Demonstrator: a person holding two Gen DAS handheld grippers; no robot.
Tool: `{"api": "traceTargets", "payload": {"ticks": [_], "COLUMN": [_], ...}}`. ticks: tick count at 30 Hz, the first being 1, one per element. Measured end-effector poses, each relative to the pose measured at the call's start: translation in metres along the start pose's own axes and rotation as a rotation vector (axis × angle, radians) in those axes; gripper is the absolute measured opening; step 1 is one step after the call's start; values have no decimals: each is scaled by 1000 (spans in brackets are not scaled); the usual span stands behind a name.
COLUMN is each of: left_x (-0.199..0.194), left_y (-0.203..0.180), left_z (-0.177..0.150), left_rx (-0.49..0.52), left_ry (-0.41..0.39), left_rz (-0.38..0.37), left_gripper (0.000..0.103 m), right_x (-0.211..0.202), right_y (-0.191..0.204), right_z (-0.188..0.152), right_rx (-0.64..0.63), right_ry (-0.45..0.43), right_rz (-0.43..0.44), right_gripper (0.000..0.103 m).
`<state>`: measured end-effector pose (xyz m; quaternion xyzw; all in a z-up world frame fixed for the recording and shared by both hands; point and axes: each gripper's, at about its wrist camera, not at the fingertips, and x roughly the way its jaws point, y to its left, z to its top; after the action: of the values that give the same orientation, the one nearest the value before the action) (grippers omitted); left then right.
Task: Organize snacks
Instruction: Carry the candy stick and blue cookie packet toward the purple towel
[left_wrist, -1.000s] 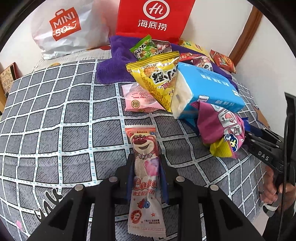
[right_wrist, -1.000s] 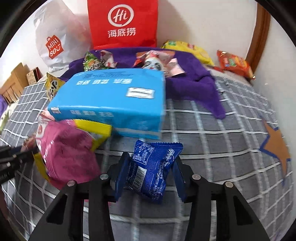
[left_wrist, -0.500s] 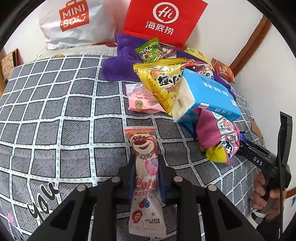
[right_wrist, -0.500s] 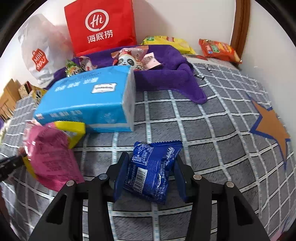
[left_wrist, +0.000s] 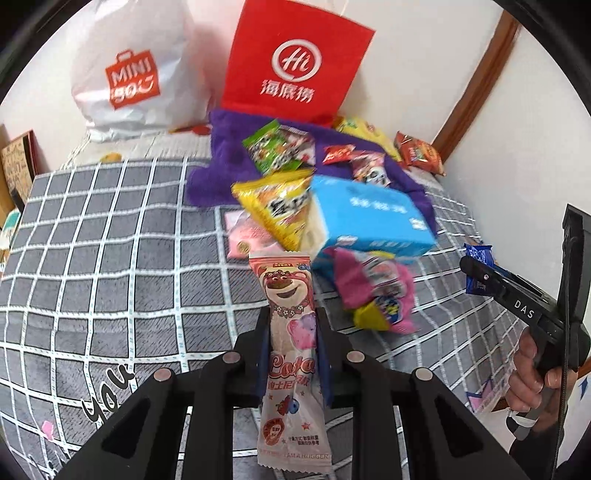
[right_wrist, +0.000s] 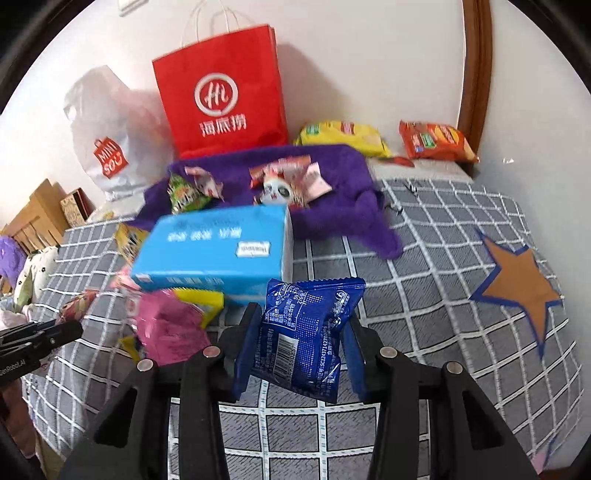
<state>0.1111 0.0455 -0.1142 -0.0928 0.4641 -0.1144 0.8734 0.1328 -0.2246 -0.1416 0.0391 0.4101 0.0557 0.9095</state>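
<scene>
left gripper (left_wrist: 291, 332): clamped on the bear candy packet (left_wrist: 291, 343), which is lifted off the bed (left_wrist: 110, 258)
packet axis: long, run 12-to-6 between the jaws, bear end forward
right gripper (right_wrist: 301, 332): clamped on the blue snack pack (right_wrist: 304, 332), also held in the air
target (judged): purple blanket (right_wrist: 332, 173), where other snacks are piled, in front of the red bag (right_wrist: 221, 92)
bearing: blanket seen at 12 o'clock from both tools, beyond the blue tissue pack (right_wrist: 218, 251)
nearer hand: cannot be told
</scene>
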Motion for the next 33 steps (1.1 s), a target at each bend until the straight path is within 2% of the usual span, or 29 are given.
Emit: {"api": "traceTargets", "payload": {"ticks": [10,18,23,33], "left_x": [-15,-15,-13,-2], "left_y": [-33,-57,-64,-56], "left_z": [25,50,66,94], "left_rx": [53,84,96,84], "left_ry": [-46,-70,-80,-79], "left_rz": [-22,-49,-44,-28], "left_gripper": [21,21,21,21], "right_x": [-37,-54,-52,-32], "right_y": [-7,5,15,22], "right_z": [21,38,49,74], "right_rx": [20,-23,-56,-59], "right_ry": [-64,-114,-129,-128], "right_rz": [29,59,74,90], "right_gripper": [42,43,43,43]}}
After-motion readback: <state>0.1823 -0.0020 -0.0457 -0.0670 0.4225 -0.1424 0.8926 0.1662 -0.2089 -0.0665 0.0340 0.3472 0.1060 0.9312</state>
